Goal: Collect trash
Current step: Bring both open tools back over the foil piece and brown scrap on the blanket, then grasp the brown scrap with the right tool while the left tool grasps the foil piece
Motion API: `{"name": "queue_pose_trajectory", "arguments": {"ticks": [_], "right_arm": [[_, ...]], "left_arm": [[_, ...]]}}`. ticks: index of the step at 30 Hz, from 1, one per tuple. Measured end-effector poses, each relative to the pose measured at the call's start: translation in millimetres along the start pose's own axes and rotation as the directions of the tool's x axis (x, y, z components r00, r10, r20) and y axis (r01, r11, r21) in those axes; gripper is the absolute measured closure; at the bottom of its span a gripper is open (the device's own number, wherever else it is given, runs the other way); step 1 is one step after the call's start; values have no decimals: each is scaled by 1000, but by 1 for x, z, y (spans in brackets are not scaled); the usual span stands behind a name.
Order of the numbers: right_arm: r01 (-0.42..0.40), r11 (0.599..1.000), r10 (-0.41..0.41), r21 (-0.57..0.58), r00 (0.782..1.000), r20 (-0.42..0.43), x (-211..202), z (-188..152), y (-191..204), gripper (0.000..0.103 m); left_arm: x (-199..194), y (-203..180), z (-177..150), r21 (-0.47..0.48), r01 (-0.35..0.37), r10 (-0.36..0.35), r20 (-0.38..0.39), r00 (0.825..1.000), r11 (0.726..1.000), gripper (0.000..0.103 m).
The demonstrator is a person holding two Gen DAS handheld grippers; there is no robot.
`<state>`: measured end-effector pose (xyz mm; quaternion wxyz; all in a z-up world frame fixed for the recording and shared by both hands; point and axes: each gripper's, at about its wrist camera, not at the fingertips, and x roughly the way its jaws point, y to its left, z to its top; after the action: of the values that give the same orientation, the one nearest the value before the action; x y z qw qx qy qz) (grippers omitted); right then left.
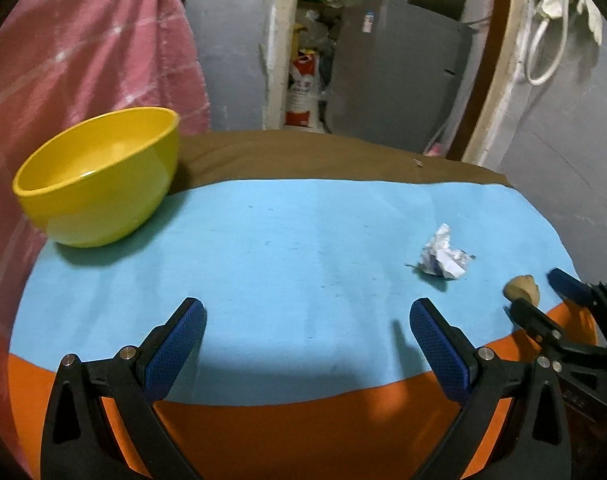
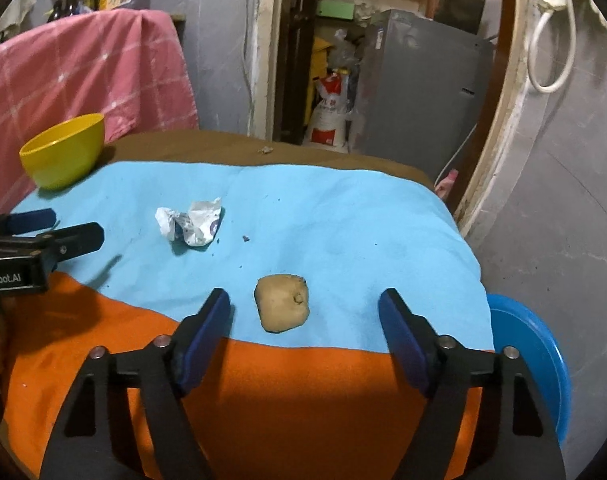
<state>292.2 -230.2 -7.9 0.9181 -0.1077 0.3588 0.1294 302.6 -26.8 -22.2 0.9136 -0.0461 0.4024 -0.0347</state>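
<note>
Two grippers hang over a surface (image 1: 303, 152) covered with a blue cloth (image 1: 303, 240) and, at the near edge, an orange cloth (image 2: 303, 400). The left gripper (image 1: 307, 320) has its jaws wide apart, with nothing between them; bare blue cloth lies under it. The right gripper (image 2: 303, 308) also stands apart, unclamped, and a tan lump (image 2: 282, 303) lies on the blue cloth in the gap between its fingers, touching neither pad. A crumpled white paper (image 2: 190, 222) rests on the blue cloth farther back, between the two grippers and well apart from the lump. A yellow bowl (image 1: 97, 176) sits upright at the far left corner, empty as far as its inside shows. A pink cloth (image 1: 83, 48) hangs behind the bowl. A blue tub (image 2: 531, 360) stands off the right edge.
</note>
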Motion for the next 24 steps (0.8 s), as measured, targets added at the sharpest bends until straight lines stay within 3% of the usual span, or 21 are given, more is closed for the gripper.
{"name": "queue_pose_trajectory", "arguments": {"ticks": [6, 12, 15, 18, 24], "right_arm": [[4, 1000, -4, -15, 1000, -5, 3, 0, -2, 62], [-41, 996, 39, 74, 999, 23, 1, -2, -18, 76], [-80, 989, 76, 124, 996, 38, 0, -3, -26, 77], [-93, 986, 88, 141, 995, 46, -1, -2, -27, 78], [-93, 985, 87, 142, 995, 48, 0, 0, -25, 78]], "left_arm": [[7, -21, 3, 88, 37, -35, -24, 999, 995, 14], [21, -55, 7, 191, 78, -69, -54, 996, 978, 34], [25, -68, 10, 229, 81, -73, -43, 996, 970, 37], [37, -78, 15, 255, 77, -64, -59, 996, 964, 48], [47, -74, 23, 205, 107, -90, -92, 992, 973, 65]]}}
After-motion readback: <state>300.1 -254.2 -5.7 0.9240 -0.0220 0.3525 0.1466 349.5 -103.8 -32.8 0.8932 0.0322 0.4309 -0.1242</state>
